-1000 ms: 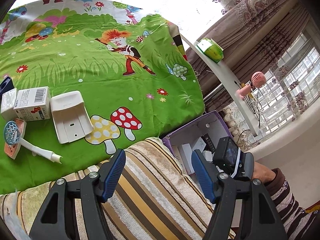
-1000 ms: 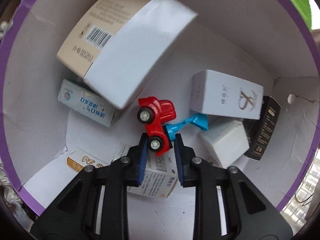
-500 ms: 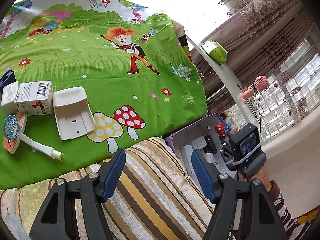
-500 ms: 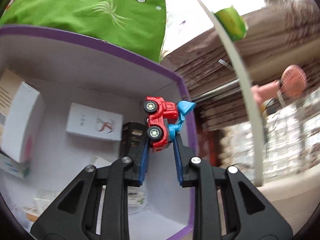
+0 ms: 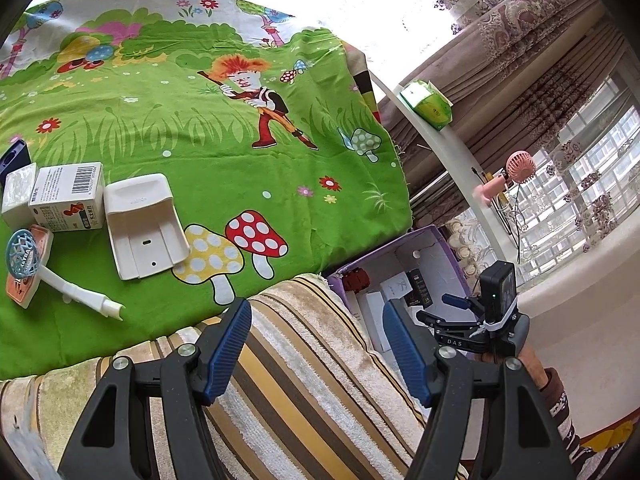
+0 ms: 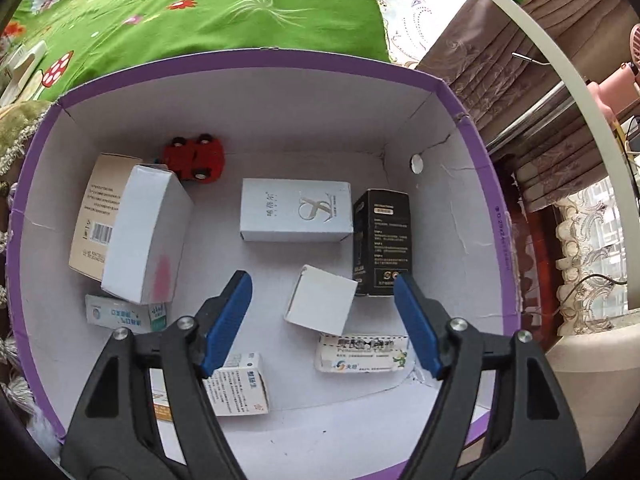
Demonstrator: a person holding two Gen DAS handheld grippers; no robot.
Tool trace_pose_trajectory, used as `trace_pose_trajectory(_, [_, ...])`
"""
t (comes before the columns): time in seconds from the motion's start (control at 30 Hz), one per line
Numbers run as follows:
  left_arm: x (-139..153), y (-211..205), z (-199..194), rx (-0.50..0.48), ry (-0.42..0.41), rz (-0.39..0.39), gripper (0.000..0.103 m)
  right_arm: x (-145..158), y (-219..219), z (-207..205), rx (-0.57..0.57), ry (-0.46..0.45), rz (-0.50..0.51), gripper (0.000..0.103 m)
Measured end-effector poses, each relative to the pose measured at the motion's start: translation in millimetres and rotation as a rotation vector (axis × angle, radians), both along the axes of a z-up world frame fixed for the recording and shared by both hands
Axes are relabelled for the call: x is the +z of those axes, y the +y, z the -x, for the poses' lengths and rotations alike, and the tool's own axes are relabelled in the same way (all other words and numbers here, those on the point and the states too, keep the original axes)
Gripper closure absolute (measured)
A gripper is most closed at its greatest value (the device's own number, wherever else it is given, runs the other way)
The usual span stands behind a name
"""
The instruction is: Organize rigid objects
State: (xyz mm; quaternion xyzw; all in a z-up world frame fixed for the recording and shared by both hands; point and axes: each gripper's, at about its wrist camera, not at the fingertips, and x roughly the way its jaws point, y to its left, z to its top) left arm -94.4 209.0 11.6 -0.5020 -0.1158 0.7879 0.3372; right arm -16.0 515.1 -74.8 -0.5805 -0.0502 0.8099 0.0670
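My right gripper (image 6: 322, 320) hovers over the purple-rimmed white box (image 6: 496, 184) with its jaws opening and nothing between them. The red toy car (image 6: 195, 159) lies wheels-up against the box's far wall, left of centre. It is next to a tall white and tan carton (image 6: 140, 236). The left wrist view shows the same box (image 5: 360, 258), the car (image 5: 357, 280) and the right gripper (image 5: 440, 307). My left gripper (image 5: 316, 352) is open and empty over a striped towel. A white plastic holder (image 5: 144, 226), a barcode carton (image 5: 66, 196) and a blue-headed wand (image 5: 60, 280) lie on the green sheet.
Inside the box are a white carton (image 6: 296, 210), a black carton (image 6: 380, 240), a small white cube (image 6: 320, 300) and flat medicine packs. The striped towel (image 5: 300, 380) covers the near edge. A curved white rail holds a green pack (image 5: 428, 104) and a pink fan (image 5: 520, 166).
The right gripper was shut on the red car, swung it toward the box's far wall, and has now opened. The car dropped into the box's far corner. The left gripper has not moved.
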Motion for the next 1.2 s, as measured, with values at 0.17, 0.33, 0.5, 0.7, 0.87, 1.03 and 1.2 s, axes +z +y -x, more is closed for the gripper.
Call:
trace_pose_trajectory(0.17, [-1,2,0,-0.007,-0.002,0.003,0.034,-7,11,35,-0.057,0.064,0.034,0.027])
trace_pose_trajectory(0.33, [-1,-1,1,-0.002,-0.007,-0.006,0.034,-34,-3,77,-0.079,0.051,0.049,0.035])
trace_pose_trajectory(0.5, [-1,0,0,-0.007,-0.003,0.001,0.034,-51,1,107,-0.118,-0.015,-0.436,0.048])
trace_pose_trajectory(0.7, [-3,1,1,-0.009,-0.012,-0.012,0.034,-34,36,90,-0.14,0.039,-0.206,0.047])
trace_pose_trajectory(0.87, [-2,1,1,-0.009,-0.005,-0.012,0.034,-39,57,79,-0.169,0.034,-0.074,0.045])
trace_pose_trajectory(1.03, [-1,0,1,-0.007,-0.002,-0.015,0.034,-29,62,62,-0.182,0.052,-0.06,0.045])
trace_pose_trajectory(1.2, [5,-4,1,0.0,0.012,-0.016,0.034,-6,42,43,-0.166,0.101,0.015,0.039])
